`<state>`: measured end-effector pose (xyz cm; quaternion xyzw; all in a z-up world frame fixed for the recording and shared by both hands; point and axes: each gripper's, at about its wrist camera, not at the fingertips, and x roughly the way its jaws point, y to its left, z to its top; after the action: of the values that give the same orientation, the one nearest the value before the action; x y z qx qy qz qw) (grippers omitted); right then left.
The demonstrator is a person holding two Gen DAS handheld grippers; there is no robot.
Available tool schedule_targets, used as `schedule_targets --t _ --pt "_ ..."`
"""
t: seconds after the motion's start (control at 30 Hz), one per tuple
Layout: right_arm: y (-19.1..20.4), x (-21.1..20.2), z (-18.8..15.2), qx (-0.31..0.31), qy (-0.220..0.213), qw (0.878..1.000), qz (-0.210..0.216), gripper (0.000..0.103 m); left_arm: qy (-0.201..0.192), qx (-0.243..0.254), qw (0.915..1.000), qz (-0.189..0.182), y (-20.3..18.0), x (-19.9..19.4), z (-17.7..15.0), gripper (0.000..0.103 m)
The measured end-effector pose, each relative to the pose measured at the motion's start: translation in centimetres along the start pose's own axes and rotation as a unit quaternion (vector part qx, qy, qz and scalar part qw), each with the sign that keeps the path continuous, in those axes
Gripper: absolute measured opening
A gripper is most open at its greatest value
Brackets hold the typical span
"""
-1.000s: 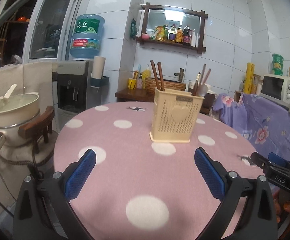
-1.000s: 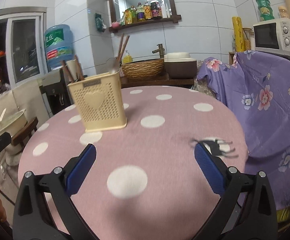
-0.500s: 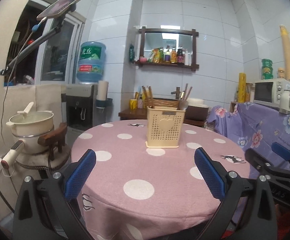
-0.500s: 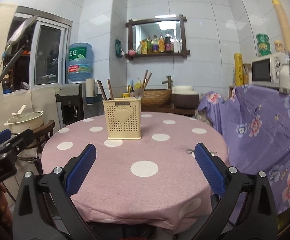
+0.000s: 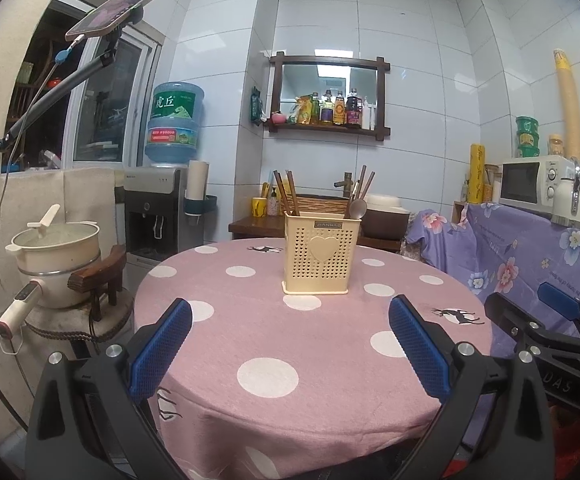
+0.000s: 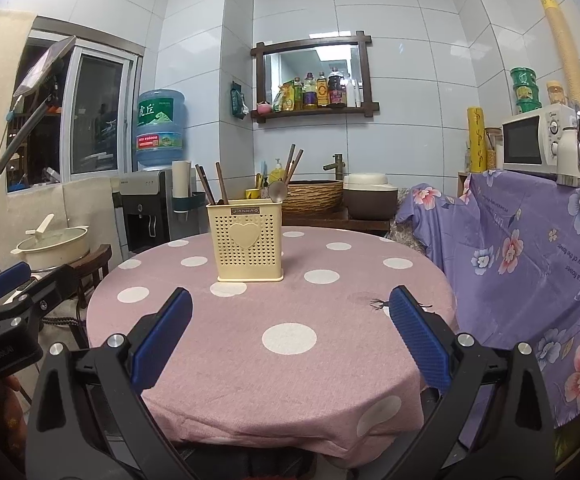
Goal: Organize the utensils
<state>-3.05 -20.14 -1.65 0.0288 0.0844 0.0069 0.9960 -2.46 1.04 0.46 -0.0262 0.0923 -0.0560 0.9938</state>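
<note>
A cream perforated utensil holder (image 5: pixel 321 255) with a heart on its front stands upright on the round pink polka-dot table (image 5: pixel 310 344). It holds brown chopsticks (image 5: pixel 285 194) on its left side and more chopsticks with a metal spoon (image 5: pixel 357 208) on its right. It also shows in the right wrist view (image 6: pixel 247 245). My left gripper (image 5: pixel 290 336) is open and empty, back from the table's near edge. My right gripper (image 6: pixel 290 328) is open and empty, also back from the table. Each gripper shows at the edge of the other's view.
A cream pot (image 5: pixel 53 248) sits on a wooden chair at the left. A water dispenser (image 5: pixel 153 208) stands behind it. A purple floral cloth (image 6: pixel 530 260) covers furniture at the right, with a microwave (image 6: pixel 534 142) on top. A wooden counter (image 5: pixel 257 226) lies behind the table.
Both grippers have pulled back and up from over the table, so the holder looks smaller and farther. Both stay open and empty.
</note>
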Motion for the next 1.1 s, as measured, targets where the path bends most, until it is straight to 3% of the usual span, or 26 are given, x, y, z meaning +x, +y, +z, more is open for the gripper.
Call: schedule_targets --t 1.1 --pt "-0.01 0.12 -0.36 0.002 0.004 1.0 0.002 0.097 0.013 -0.004 0.9999 0.005 0.49 0.37 -0.53 0.098"
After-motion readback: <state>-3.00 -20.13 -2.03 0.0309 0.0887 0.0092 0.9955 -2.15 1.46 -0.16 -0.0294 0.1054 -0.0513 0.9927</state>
